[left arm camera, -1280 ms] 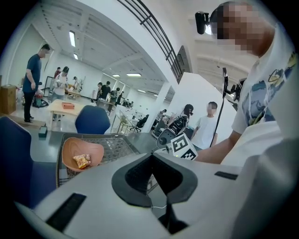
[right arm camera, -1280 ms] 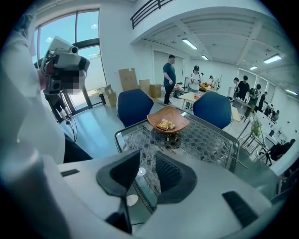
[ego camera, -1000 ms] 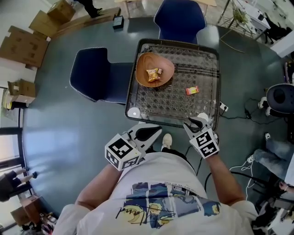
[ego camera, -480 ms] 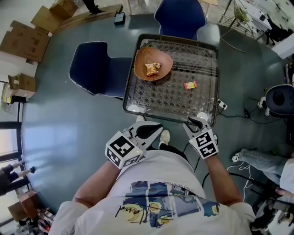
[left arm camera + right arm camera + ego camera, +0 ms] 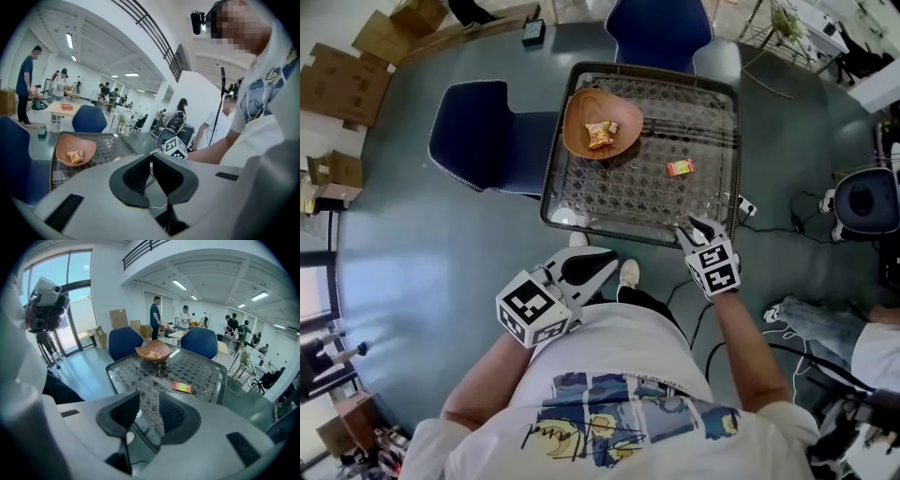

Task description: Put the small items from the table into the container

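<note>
A glass-topped table [image 5: 547, 199] carries a wooden bowl [image 5: 602, 124] at its far left with a yellow snack packet [image 5: 600, 134] inside. A small orange-red packet [image 5: 680, 168] lies loose on the right half of the table; the right gripper view shows it [image 5: 182, 387] ahead beyond the jaws. My right gripper [image 5: 701, 226] hangs over the table's near right corner, open, with nothing between its pads [image 5: 149, 401]. My left gripper [image 5: 609, 260] stays off the table's near edge, close to my body, shut and empty [image 5: 151, 160]. The bowl [image 5: 75, 149] appears far left in its view.
Two blue chairs [image 5: 483, 131] [image 5: 656, 23] stand to the left of and behind the table. A power strip with cables [image 5: 748, 206] lies on the floor at the right, near a black chair base [image 5: 867, 202] and a person's leg [image 5: 811, 319]. Cardboard boxes [image 5: 347, 75] sit far left.
My right gripper has moved forward and down to the table's near right corner. The left gripper has hardly moved. The head view has shifted, so the table sits higher in the picture.
</note>
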Demonstrator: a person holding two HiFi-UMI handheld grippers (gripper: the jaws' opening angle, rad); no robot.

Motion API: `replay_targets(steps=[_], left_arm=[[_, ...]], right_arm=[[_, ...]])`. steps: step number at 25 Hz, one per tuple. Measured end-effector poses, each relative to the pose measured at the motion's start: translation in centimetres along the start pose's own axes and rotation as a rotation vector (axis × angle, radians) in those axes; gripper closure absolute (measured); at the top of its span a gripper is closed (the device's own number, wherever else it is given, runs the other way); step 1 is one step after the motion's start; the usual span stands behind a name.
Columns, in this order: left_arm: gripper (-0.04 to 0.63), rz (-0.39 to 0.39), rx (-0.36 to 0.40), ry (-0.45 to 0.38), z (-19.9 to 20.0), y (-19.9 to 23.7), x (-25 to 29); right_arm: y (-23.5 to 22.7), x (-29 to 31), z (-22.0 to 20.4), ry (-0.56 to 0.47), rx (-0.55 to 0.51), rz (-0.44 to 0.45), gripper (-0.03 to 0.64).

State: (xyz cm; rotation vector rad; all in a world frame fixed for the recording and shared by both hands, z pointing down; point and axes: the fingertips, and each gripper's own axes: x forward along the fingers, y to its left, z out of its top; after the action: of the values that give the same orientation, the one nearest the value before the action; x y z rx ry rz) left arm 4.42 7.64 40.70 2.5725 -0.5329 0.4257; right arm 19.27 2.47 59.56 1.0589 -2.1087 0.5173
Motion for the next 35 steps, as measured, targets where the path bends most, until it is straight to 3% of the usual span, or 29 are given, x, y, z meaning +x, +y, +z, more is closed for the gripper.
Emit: replay_targets(steps=[6, 15, 25, 32, 35], left_arm=[[0.586, 0.042, -0.027, 0.000, 0.2, 2.1, -1.3], [0.586, 0.137, -0.085, 0.008, 0.3, 6.5, -3.5], [0.586, 0.215, -0.170, 0.024, -0.3, 10.2, -4.5], [0.586, 0.221, -0.198, 0.026, -0.7, 12.4, -4.8], [0.586, 0.209, -0.196, 0.022, -0.3, 13.1, -4.6]], right_arm=[[-5.5, 5.3, -1.5, 0.059, 0.094, -0.053, 0.479], [-11.8, 13.4, -1.4, 0.128, 0.147, -0.109, 0.410], [-15.4, 20.0, -1.8, 0.201, 0.191, -0.134, 0.362], [-16.0, 21.4, -1.9, 0.216, 0.234, -0.153, 0.369], [-16.0, 21.2, -1.6, 0.223, 0.223, -0.158, 0.438]])
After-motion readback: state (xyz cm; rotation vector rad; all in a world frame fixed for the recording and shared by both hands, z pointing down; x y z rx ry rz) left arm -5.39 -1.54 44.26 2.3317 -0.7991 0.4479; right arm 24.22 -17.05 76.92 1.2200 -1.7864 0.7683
